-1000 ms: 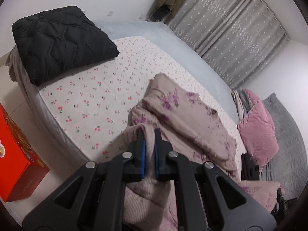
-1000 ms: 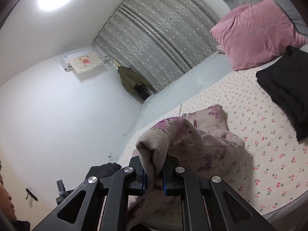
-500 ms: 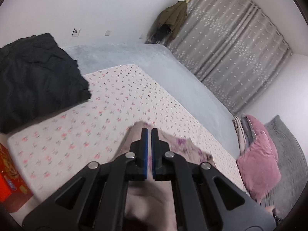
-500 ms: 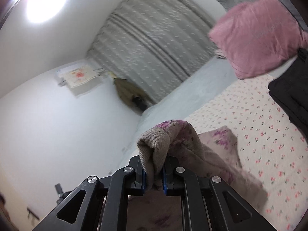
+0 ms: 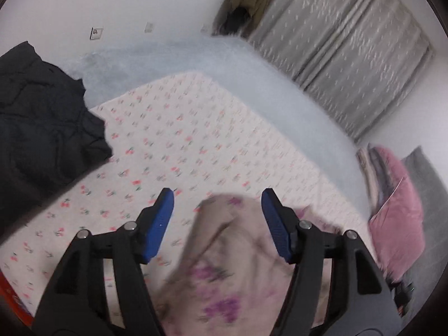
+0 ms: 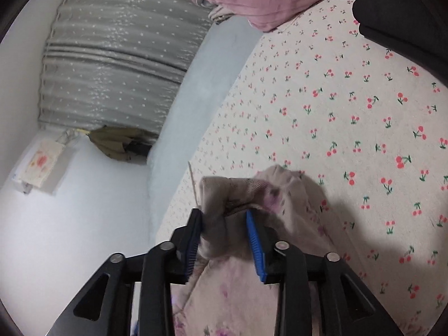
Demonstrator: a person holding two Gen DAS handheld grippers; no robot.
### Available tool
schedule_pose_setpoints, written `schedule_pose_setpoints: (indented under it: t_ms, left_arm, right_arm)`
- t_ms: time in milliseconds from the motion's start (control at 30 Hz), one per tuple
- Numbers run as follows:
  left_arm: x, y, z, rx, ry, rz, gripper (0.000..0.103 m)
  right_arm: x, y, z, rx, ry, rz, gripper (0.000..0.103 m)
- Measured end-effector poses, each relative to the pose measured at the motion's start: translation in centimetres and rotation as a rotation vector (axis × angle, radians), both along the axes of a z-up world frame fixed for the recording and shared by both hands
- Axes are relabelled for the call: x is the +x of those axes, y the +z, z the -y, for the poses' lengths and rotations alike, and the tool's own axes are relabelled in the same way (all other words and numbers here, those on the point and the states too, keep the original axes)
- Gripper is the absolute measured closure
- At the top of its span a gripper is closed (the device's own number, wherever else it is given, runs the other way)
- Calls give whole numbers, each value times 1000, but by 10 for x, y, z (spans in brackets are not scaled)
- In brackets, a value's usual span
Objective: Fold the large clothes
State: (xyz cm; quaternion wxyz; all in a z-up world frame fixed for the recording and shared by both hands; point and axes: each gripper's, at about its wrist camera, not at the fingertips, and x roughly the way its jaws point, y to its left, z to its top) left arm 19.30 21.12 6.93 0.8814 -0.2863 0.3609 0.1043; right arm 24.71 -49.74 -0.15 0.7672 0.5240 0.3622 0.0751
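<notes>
A dusty-pink garment with purple flowers (image 5: pixel 224 257) lies on the cherry-print bedsheet (image 5: pixel 179 140). My left gripper (image 5: pixel 217 198) is open wide above it; the cloth lies loose between and below the fingers, apart from the blue pads (image 5: pixel 156 224). In the right wrist view the same garment (image 6: pixel 252 252) bunches up between the fingers of my right gripper (image 6: pixel 224 214), whose jaws stand partly open; its ribbed edge (image 6: pixel 224 193) rests between the pads without being pinched.
A black padded jacket (image 5: pixel 42 128) lies on the bed at the left, and dark clothing (image 6: pixel 403 8) at the upper right of the right wrist view. A pink pillow (image 5: pixel 397 212) sits by the grey curtain (image 5: pixel 341 50). A red box (image 5: pixel 11 302) stands beside the bed.
Both grippers have moved forward over the bed and opened, letting go of the garment, which now lies on the sheet. The right wrist view has tilted down toward the sheet.
</notes>
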Motion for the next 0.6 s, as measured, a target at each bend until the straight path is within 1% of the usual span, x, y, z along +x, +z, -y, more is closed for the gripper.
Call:
schedule_pose_setpoints:
  t_ms: [33,67,100,133,167,200,233,267,367,400,467,500,533,567,600]
  left_arm:
    - [-2,-10,-3,-12,-10,-41,37]
    - [-5,-19,-6,-36,-16,-66,37]
    - [-8,-27,-7,-56,-27,-84,37]
    - [-11,-32,-5,-63,-33,-96,37]
    - [-13,-37,-2,-57,-41,-106,37]
    - [-10,-39,3,-43,-58,-118,37]
    - [-8,-41,7,-33,-74,-128,37]
    - [-5,-45,14,-25,-108,-142,37]
    - [7,-57,36,-62,-236,-187,37]
    - [11,-58,38,-61,-252,-191,37]
    - [17,-64,55,-6,-291,-200,37]
    - [22,-67,62,22,-312,-203,39]
    - [27,-71,65,53,-320,-212,46]
    - [30,-75,68,73,-320,-223,67]
    - [32,-77,71,81,-312,-233,77]
  right_arm:
    - [-3,-1,5,3,-9,15,57]
    - [-7,-1,11,-3,-20,25,48]
    - [-13,0,17,-28,-40,32,43]
    - [-19,2,20,-65,-55,39,42]
    - [-25,4,22,-139,-63,49,41]
    - [-27,7,20,-191,-52,53,41]
    - [-28,9,16,-275,-9,55,41]
    - [-27,9,10,-325,33,54,41]
    - [-22,13,-15,-472,176,84,41]
    - [-19,17,-24,-515,222,103,41]
    - [-12,17,-46,-586,323,136,41]
    - [-9,13,-57,-630,364,142,41]
    - [-5,10,-65,-676,389,138,41]
    - [-2,5,-74,-739,404,125,48]
    - [0,2,-81,-781,403,115,69]
